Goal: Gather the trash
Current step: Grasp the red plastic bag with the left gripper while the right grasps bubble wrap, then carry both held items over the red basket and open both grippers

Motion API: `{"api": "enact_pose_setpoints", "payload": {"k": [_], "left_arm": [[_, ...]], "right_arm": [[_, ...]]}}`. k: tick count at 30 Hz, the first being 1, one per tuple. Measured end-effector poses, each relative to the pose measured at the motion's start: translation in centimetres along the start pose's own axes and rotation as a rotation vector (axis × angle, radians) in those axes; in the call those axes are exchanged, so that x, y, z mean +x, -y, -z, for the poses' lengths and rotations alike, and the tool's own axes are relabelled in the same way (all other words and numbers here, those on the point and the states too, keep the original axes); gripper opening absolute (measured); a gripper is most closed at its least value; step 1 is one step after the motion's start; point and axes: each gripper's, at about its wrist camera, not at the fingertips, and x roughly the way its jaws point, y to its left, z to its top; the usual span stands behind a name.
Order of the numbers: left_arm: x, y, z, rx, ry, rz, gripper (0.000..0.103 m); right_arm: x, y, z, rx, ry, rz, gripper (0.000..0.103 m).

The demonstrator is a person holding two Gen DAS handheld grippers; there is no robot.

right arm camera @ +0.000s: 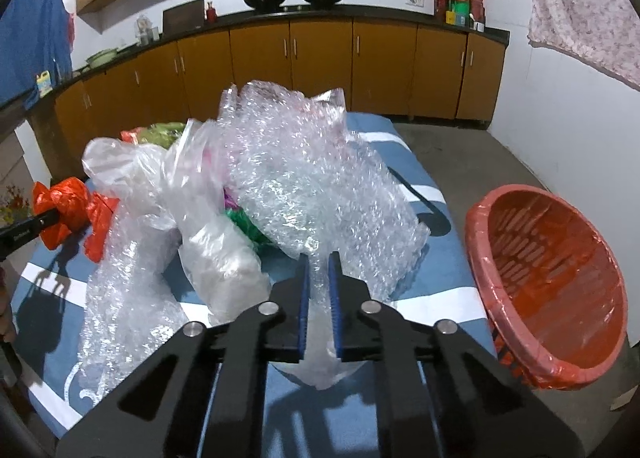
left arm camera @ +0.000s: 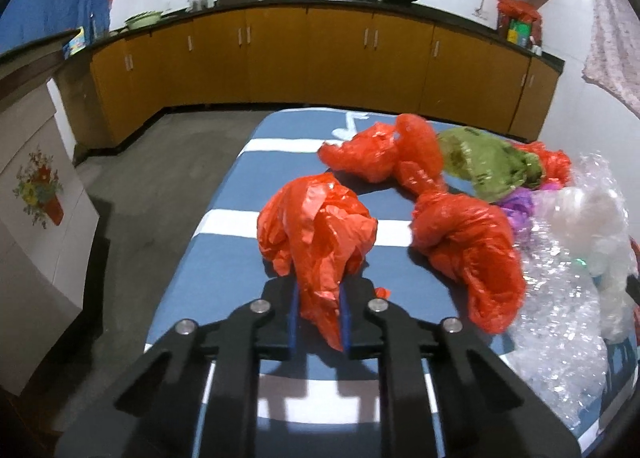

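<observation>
My left gripper [left arm camera: 319, 294] is shut on a crumpled red plastic bag [left arm camera: 316, 226] and holds it just above the blue striped table [left arm camera: 224, 258]. It shows at the left edge of the right wrist view [right arm camera: 68, 204]. My right gripper [right arm camera: 318, 262] is shut on a sheet of clear bubble wrap [right arm camera: 308, 174]. More trash lies on the table: a long twisted red bag [left arm camera: 464, 242], a green bag [left arm camera: 484, 162], a clear plastic bag [right arm camera: 216, 250] and purple scraps [left arm camera: 518, 206]. A red-lined basket [right arm camera: 548, 282] stands on the floor right of the table.
Brown kitchen cabinets [left arm camera: 312, 54] with a dark counter run along the far wall. A white cabinet with a flower picture [left arm camera: 36, 186] stands to the left. Grey floor [left arm camera: 132, 186] lies between table and cabinets. A floral cloth [right arm camera: 584, 6] hangs at the right.
</observation>
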Motion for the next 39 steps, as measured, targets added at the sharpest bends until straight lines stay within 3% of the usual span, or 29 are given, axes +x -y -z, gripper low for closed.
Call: {"api": "enact_pose_setpoints", "payload": {"k": [17,26,39], "left_arm": [[-9.1,4.8,-1.4,0.078,0.167,0.140,0.013],[-13.3,11.0,-1.5,0.161,0.201,0.278,0.013],[-14.4,23.7,-0.1,0.263,0.155,0.523,0.013]], "right_arm": [[-6.0,2.2,-0.5,-0.008,0.175,0.037,0.006],[-8.2,4.3,0.0,0.021,0.215,0.084,0.006],[-11.5,12.6,0.7,0.114,0.266,0.291,0.006]]}}
